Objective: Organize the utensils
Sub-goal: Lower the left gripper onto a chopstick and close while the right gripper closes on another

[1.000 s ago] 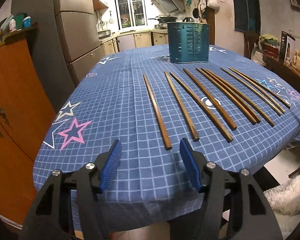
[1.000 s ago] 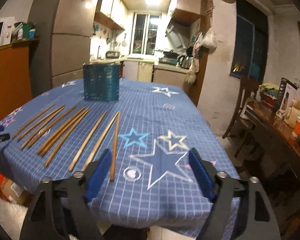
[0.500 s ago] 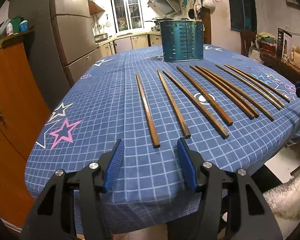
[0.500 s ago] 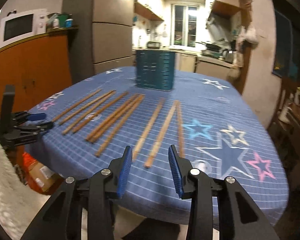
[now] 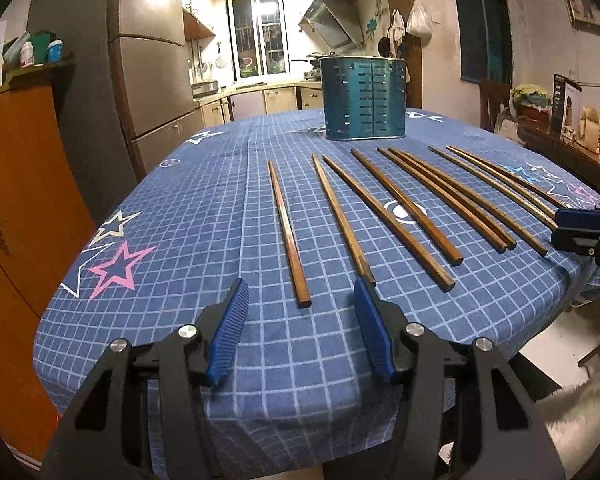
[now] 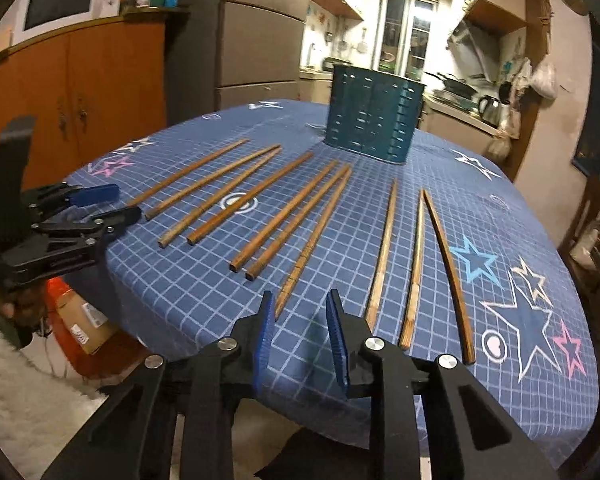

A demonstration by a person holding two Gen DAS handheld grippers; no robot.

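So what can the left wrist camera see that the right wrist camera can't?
Only the left wrist view shows the dark shelf with boxes and bottles along the right wall and the white ring on the cloth printed beside the chopsticks.

Only the right wrist view shows the white microwave on the orange cupboard, the kettle, and a cardboard box on the floor.

Both show the blue star tablecloth, the row of wooden chopsticks, the teal holder, and each other's tongs: right tongs, left tongs.

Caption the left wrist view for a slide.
Open left gripper lined up on the leftmost chopstick, teal utensil holder beyond.
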